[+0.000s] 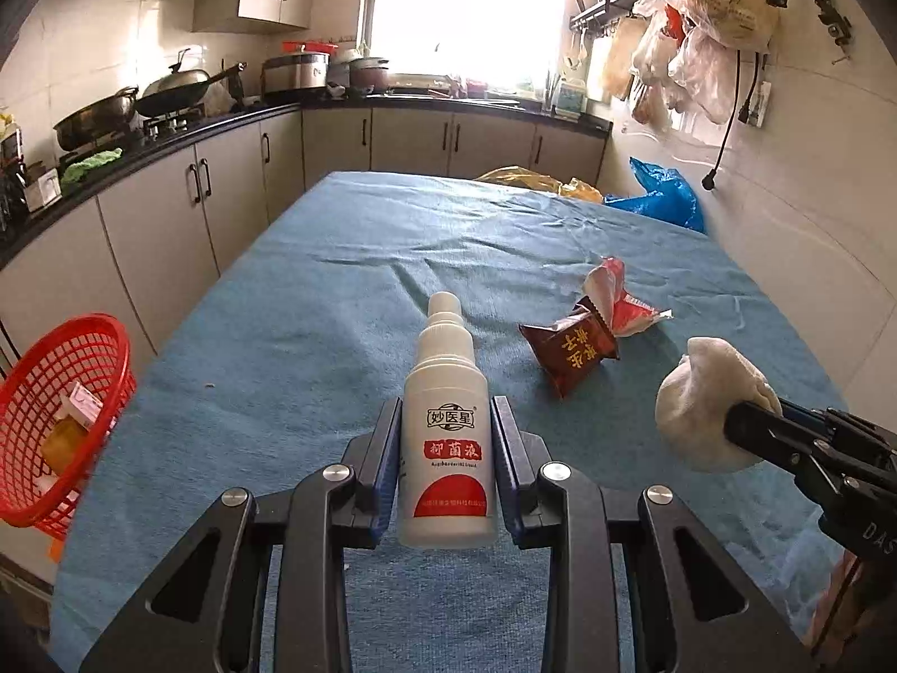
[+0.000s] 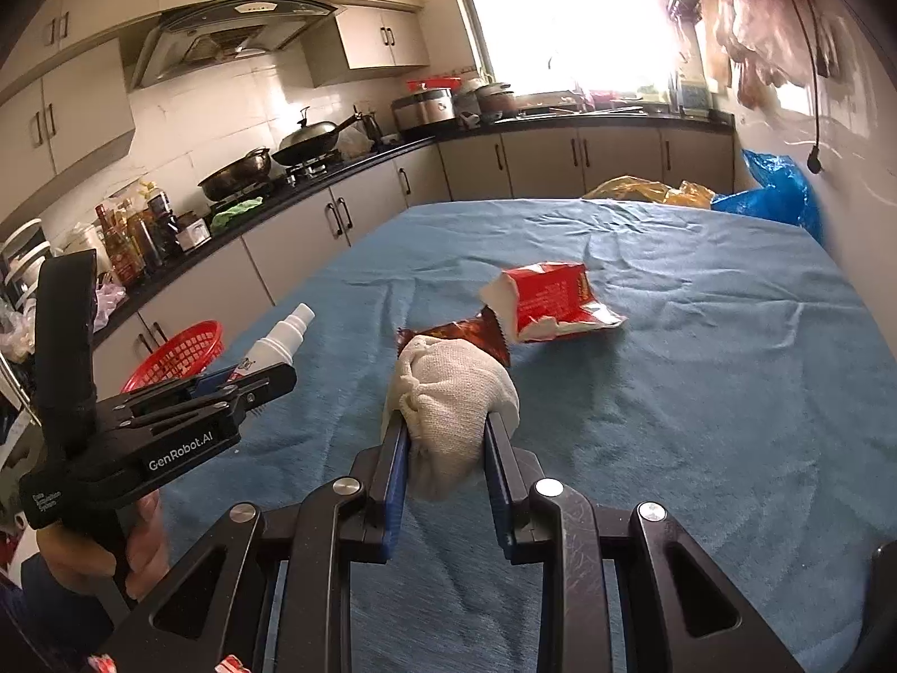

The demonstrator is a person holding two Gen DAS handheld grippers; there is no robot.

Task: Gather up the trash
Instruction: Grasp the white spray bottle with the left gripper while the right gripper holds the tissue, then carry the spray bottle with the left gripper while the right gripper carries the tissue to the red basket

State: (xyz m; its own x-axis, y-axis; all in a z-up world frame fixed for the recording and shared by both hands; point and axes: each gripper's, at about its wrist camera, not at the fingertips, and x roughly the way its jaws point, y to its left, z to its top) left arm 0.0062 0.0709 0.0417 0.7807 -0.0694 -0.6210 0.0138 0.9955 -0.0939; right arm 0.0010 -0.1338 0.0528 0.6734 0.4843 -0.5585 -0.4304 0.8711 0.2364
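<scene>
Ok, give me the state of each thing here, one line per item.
left gripper: shut on the spray bottle.
spray bottle: capped, lifted off the table.
right gripper: shut on the cloth ball.
cloth ball: bunched up, held.
brown wrapper: lying on the table.
red wrapper: torn open, lying on the table.
red basket: already holds some items.

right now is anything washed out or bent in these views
Left wrist view: the window is blown out white, and the counter curves from fisheye distortion. Right wrist view: the same window glares over the hanging bags, which look smeared; the blue cloth stays evenly lit.
</scene>
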